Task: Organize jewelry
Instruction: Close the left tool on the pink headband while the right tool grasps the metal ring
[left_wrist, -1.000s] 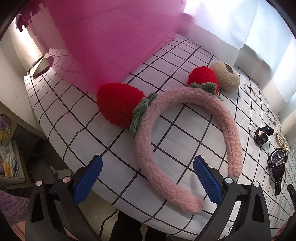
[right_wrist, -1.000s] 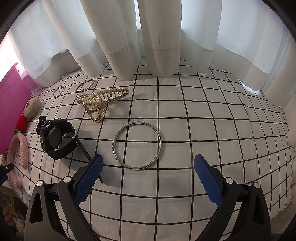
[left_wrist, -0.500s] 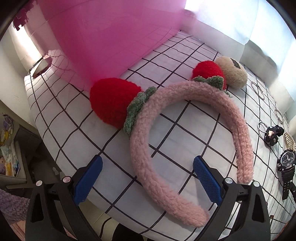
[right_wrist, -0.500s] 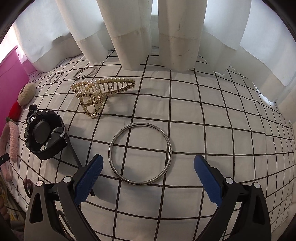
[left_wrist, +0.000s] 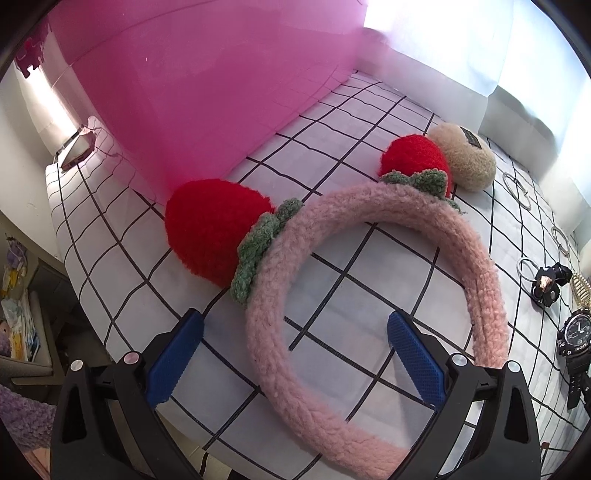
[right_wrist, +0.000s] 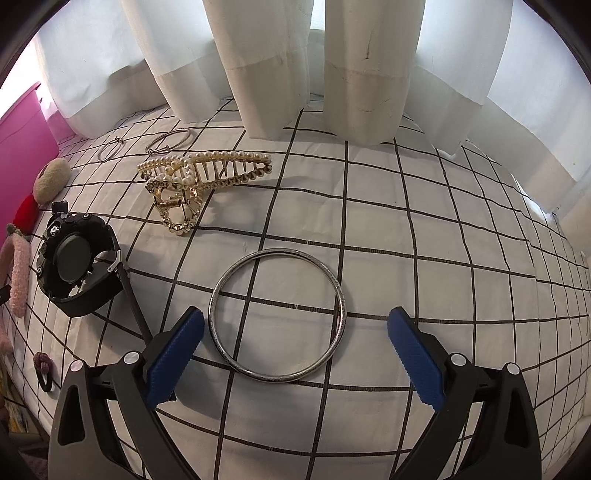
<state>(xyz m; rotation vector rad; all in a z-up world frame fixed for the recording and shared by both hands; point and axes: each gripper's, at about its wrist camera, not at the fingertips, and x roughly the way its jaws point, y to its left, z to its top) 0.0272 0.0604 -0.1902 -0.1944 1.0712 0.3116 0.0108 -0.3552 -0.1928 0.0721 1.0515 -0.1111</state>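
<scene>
A fuzzy pink headband (left_wrist: 369, 273) with two red strawberry ears (left_wrist: 210, 229) lies on the checked cloth. My left gripper (left_wrist: 295, 354) is open, its blue pads straddling the band's near left arm without touching it. In the right wrist view a silver bangle (right_wrist: 277, 314) lies flat just ahead of my open right gripper (right_wrist: 295, 354), between its two fingers. A gold pearl hair claw (right_wrist: 199, 181) lies farther back, and a black watch (right_wrist: 74, 262) sits to the left.
A pink box (left_wrist: 207, 85) stands behind the headband. A beige fluffy clip (left_wrist: 465, 158), thin metal hoops (left_wrist: 517, 184), a small black charm (left_wrist: 546, 284) and the watch (left_wrist: 576, 336) lie to the right. White curtains (right_wrist: 295, 66) hang at the back. The bed edge (left_wrist: 110, 332) drops off left.
Both grippers have moved forward and lower. The headband now lies between the left pads, and the bangle has come close up between the right fingers. Both stay open.
</scene>
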